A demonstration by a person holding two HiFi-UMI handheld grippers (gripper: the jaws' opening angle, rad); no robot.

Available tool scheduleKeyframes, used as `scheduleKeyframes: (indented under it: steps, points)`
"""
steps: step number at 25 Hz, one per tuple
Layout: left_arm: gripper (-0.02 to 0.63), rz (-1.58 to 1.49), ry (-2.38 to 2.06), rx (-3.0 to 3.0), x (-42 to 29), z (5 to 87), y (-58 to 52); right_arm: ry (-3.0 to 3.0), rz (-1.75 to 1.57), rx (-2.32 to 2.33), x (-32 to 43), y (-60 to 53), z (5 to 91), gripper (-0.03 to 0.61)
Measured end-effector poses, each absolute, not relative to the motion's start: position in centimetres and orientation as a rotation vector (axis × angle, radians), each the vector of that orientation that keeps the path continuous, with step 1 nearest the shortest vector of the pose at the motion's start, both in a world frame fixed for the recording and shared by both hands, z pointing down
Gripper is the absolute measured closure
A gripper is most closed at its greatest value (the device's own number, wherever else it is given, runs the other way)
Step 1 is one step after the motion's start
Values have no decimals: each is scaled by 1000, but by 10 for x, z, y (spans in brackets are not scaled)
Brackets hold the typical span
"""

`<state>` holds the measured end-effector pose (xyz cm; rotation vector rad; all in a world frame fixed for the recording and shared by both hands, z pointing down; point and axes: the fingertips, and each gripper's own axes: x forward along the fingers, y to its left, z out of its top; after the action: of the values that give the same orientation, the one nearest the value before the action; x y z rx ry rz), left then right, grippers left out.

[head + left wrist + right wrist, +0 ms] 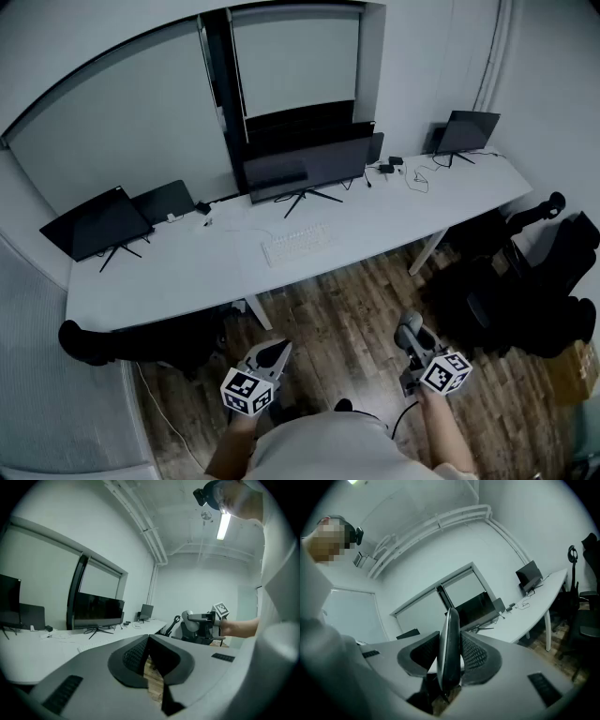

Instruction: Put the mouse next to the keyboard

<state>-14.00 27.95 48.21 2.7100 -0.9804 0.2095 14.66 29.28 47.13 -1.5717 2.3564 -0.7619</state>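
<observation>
Slim dark grey mouse [451, 620] in carry, well apart from the flat white keyboard [293, 246].
My right gripper [449, 641] had its fingers [477, 656] clamped on the mouse's flat faces, edge-up, I judged for a secure carry. My left gripper [148, 639] had its fingers [133, 658] together and empty. The keyboard lay on the long white bench [169, 281].
</observation>
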Motion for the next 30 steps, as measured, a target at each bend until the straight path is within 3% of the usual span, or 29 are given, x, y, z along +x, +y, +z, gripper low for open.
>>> scheduleKeyframes:
  steps: [30]
  points:
    - [597,223,-1119,2645,-92,489,280,2436,-790,-1418,195,266,478,429]
